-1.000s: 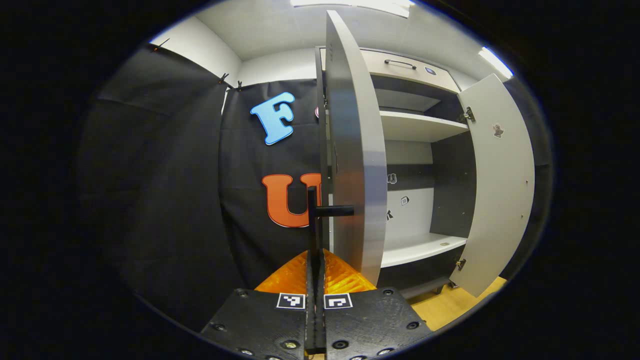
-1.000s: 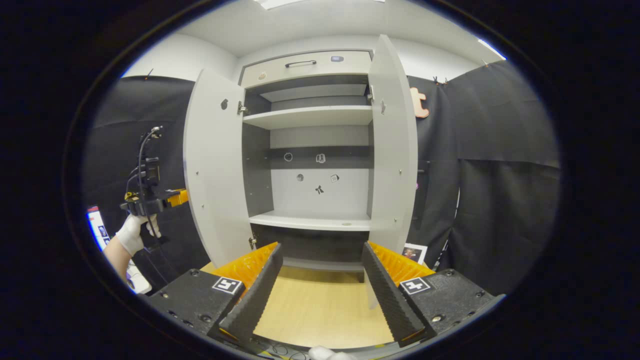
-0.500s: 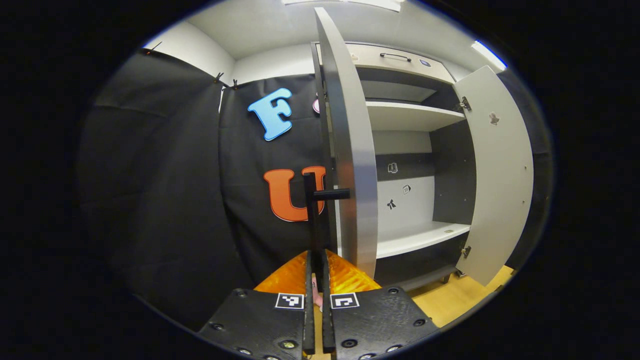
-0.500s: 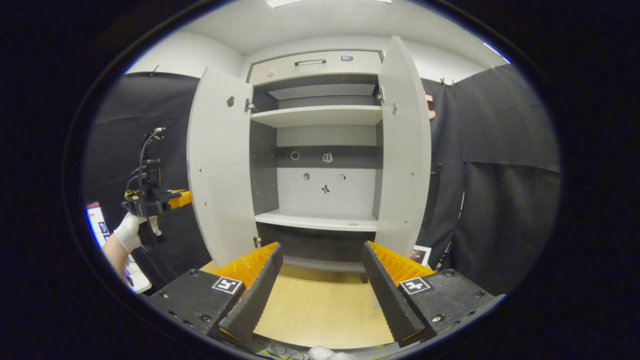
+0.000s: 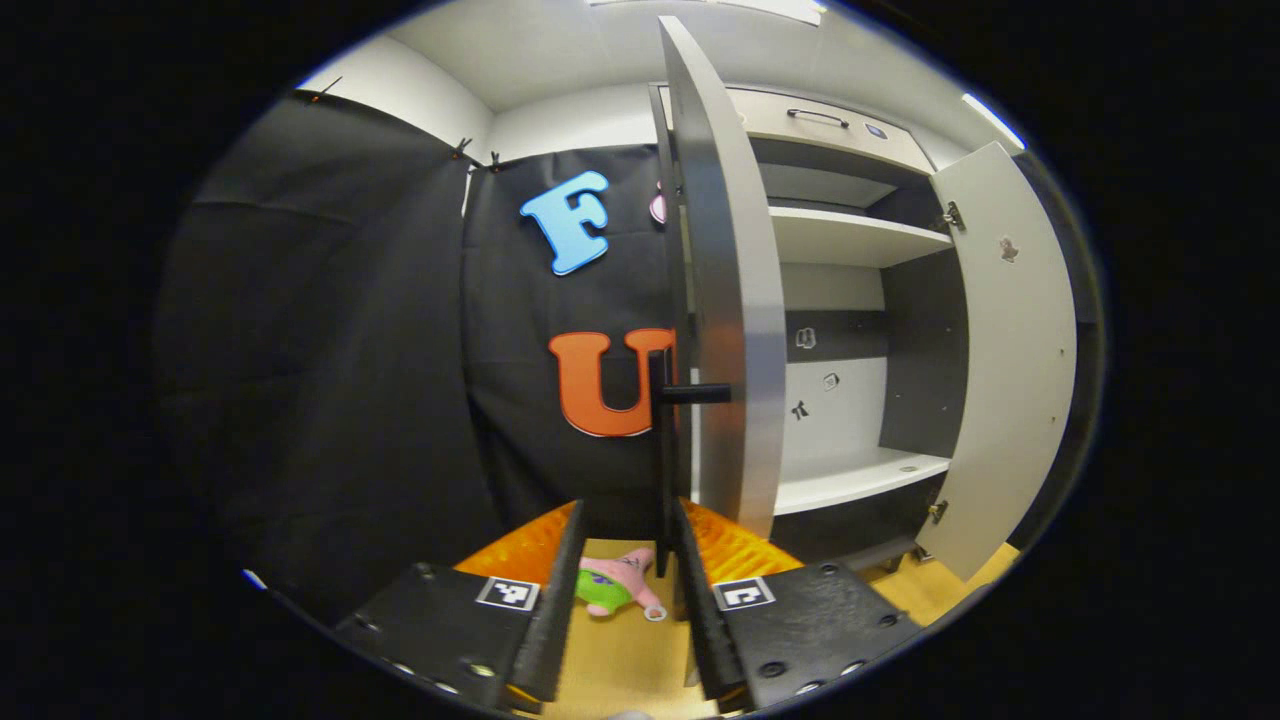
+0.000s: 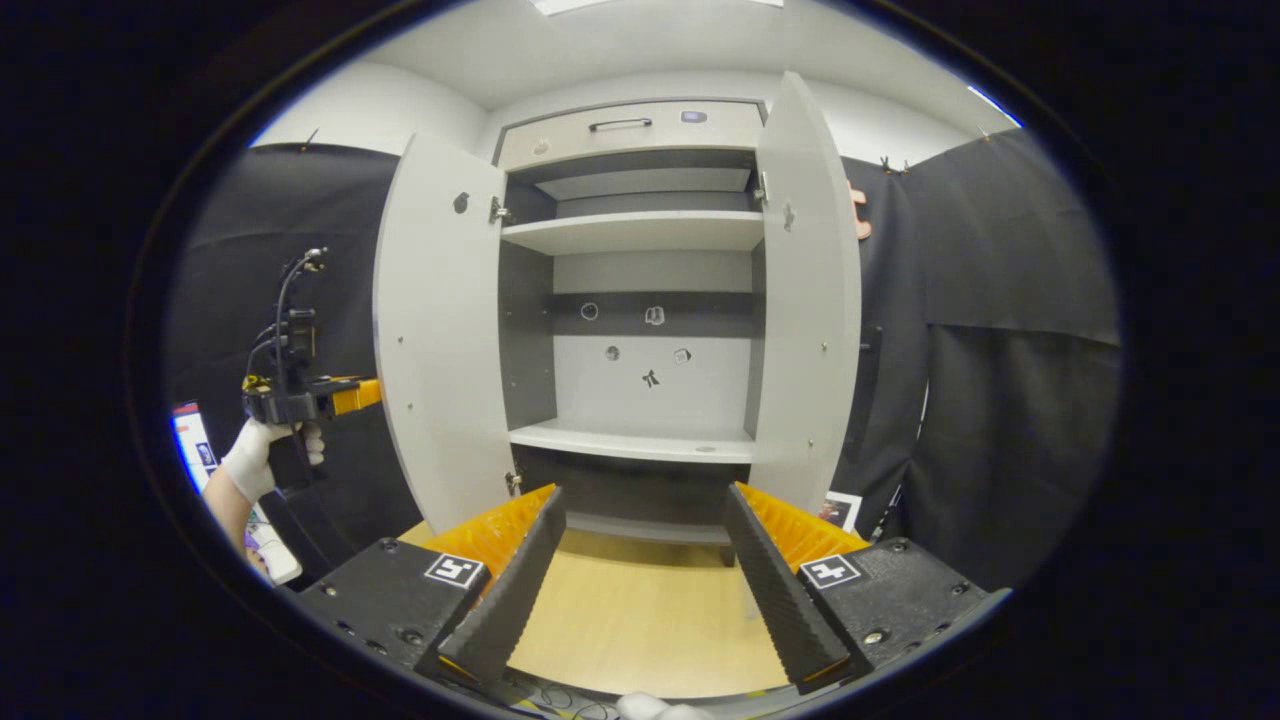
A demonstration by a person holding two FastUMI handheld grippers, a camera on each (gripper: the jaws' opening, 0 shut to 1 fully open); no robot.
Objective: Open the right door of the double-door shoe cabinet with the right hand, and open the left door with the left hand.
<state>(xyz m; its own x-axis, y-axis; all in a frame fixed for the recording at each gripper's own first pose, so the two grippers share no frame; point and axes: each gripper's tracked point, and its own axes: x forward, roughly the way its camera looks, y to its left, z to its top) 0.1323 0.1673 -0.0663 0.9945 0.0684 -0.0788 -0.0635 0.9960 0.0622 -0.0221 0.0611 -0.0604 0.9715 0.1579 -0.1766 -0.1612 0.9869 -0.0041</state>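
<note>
**A:** Grey left door point(image 5: 725, 300) sits edge-on in my left gripper view, swung out toward me. Its black handle point(image 5: 662, 440) is a vertical bar off the outer face, one stub joining it to the panel. My left gripper point(image 5: 625, 610) has its fingers parted, bar just ahead in the gap, nothing clamped. I'd say I've let go because the door is open enough.

**B:** Door's long axis?

**A:** Vertical, free edge pointing at the camera. Right door point(image 5: 1005, 350) is swung out past it. Pink plush point(image 5: 615, 585) on the floor between my fingers, not task-related.

**B:** Right gripper view?

**A:** Cabinet point(image 6: 640, 300) dead ahead, both doors wide: left door point(image 6: 435, 330), right door point(image 6: 810, 300), both upright. Shelves bare. Right gripper point(image 6: 640, 570) hangs back, fingers spread, holding nothing. Left gripper point(image 6: 300, 395) in a gloved hand point(image 6: 250, 460) beside the left door's outer face. Looks done.
</note>
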